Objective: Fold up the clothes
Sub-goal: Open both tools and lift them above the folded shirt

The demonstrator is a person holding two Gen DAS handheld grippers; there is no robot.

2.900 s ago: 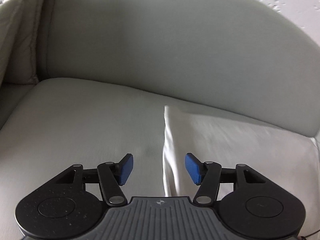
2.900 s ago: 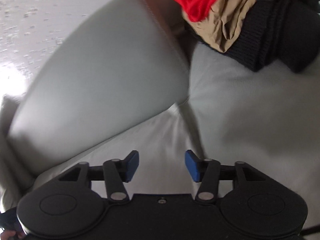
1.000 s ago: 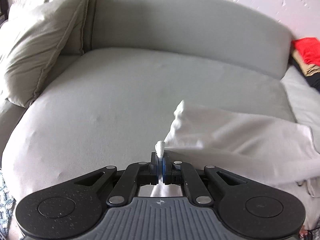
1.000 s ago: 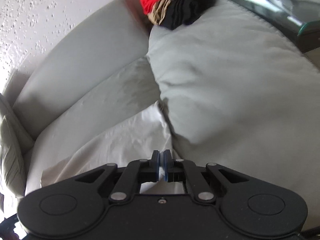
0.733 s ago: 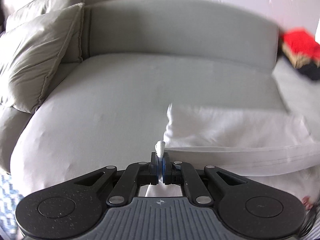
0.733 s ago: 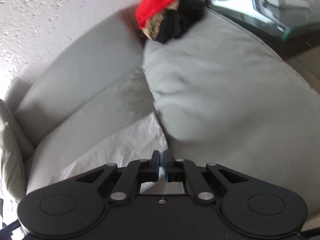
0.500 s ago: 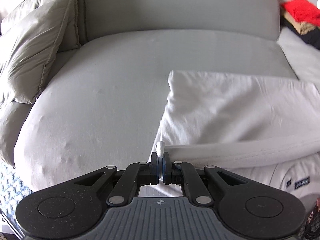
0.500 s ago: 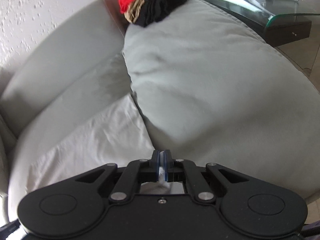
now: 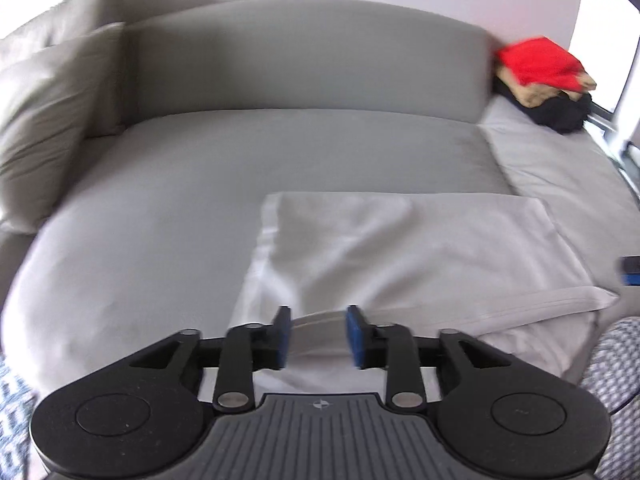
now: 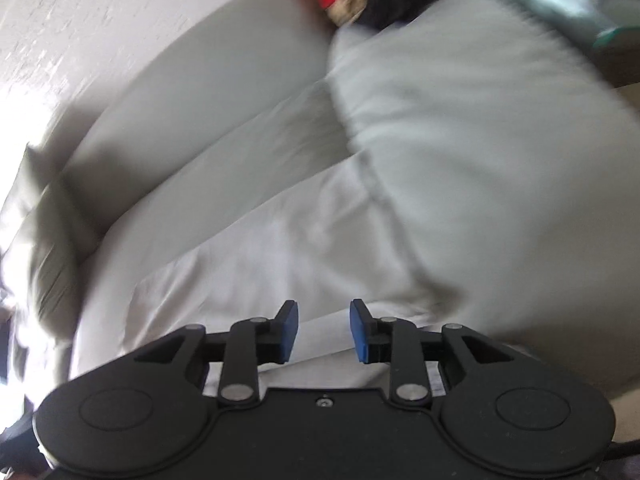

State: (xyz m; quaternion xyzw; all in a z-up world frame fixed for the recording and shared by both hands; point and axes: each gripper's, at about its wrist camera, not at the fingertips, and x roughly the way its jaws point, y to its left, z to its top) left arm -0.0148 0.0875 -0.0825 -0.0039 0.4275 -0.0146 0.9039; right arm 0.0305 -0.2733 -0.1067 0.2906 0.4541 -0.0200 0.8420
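Jaws on your left gripper [image 9: 315, 336] and right gripper [image 10: 323, 330] are opening off the white garment [image 9: 400, 248] (nothing pinched now), so dragging away could rumple its fold.

The left gripper [image 9: 315, 336] has blue pads on black linkage arms with silver pivot screws; its ribbed grey body bears a small cross mark; the right gripper [image 10: 324, 330] matches, though its body is plain black with one central screw.
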